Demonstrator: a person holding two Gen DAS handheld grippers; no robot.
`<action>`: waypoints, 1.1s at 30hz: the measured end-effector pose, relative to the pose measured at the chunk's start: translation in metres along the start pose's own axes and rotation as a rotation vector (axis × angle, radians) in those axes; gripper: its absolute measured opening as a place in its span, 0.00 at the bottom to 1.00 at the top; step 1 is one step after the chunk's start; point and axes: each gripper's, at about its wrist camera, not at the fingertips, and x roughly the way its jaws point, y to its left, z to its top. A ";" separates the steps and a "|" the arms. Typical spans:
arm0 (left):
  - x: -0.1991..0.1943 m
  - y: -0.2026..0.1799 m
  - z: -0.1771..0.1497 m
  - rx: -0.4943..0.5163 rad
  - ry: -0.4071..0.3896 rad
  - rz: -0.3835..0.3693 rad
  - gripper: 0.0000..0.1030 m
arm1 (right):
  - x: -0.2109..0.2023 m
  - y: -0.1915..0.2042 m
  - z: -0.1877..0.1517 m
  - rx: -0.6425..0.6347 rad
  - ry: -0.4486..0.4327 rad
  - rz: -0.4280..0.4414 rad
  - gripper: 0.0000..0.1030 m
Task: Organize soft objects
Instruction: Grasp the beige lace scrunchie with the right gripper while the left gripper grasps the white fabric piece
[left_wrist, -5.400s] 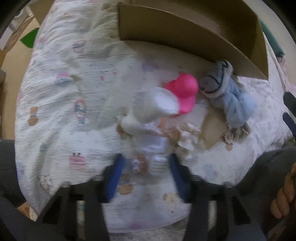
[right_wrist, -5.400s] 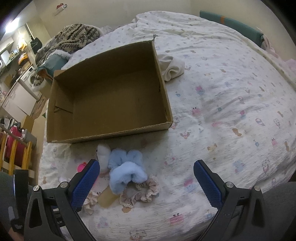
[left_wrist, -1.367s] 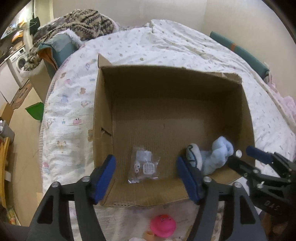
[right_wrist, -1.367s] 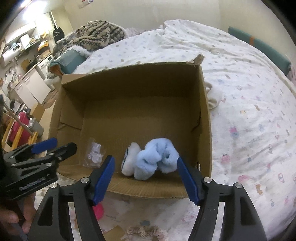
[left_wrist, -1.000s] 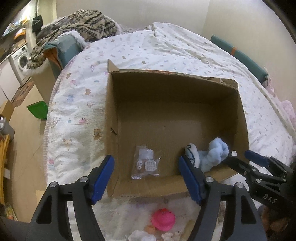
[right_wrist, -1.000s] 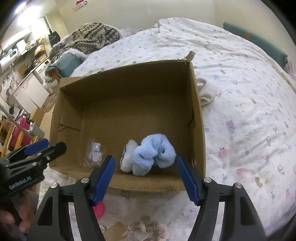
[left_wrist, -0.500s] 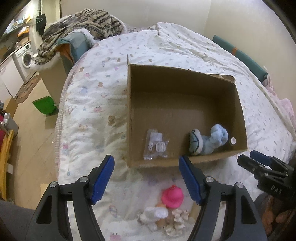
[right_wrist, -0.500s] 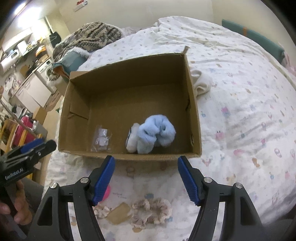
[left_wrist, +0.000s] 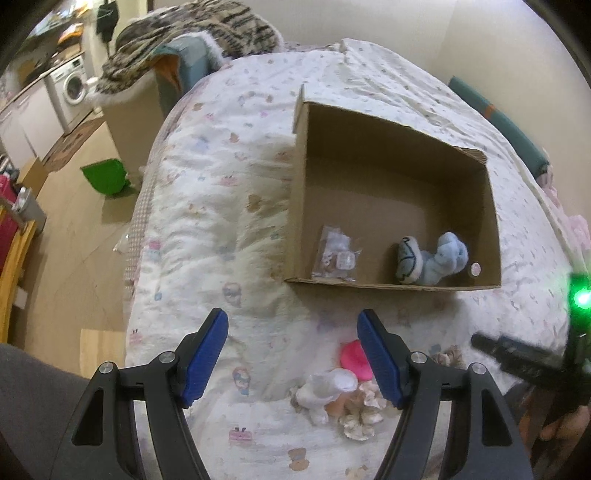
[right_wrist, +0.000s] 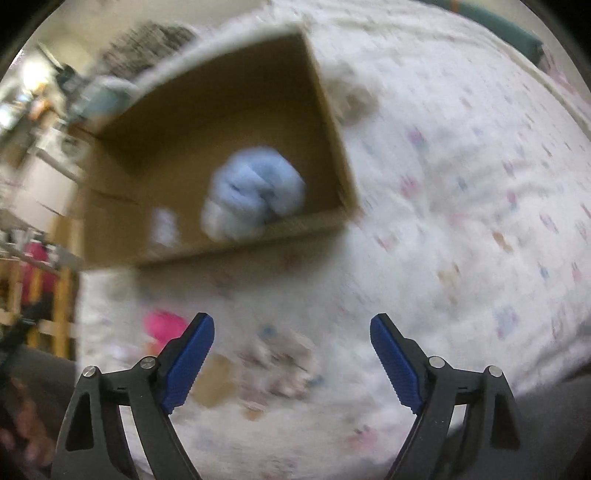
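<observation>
So the box (left_wrist: 391, 206) on the bed has 2 things in it, the blue plush (left_wrist: 432, 262) and a small packet (left_wrist: 336, 254). Still outside, just in front of the box's near wall: pink toy (left_wrist: 352, 356), white toy (left_wrist: 325, 387) and a scrunchie (right_wrist: 280, 362). My right gripper (right_wrist: 291, 362) is spreading its jaws, nothing between them, and the scrunchie sits right below it, so I reckon that hand's nearer. Left gripper (left_wrist: 293, 360) is open and empty, pink toy just by its right finger.
</observation>
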 end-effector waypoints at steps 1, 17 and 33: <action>0.002 0.001 0.000 -0.007 0.003 0.002 0.68 | 0.007 0.000 -0.001 -0.002 0.032 0.001 0.89; 0.026 0.008 0.002 -0.071 0.092 -0.001 0.68 | 0.071 0.047 -0.019 -0.245 0.207 -0.152 0.89; 0.029 0.015 -0.011 -0.060 0.143 -0.014 0.68 | 0.028 0.017 0.004 -0.134 0.073 -0.038 0.12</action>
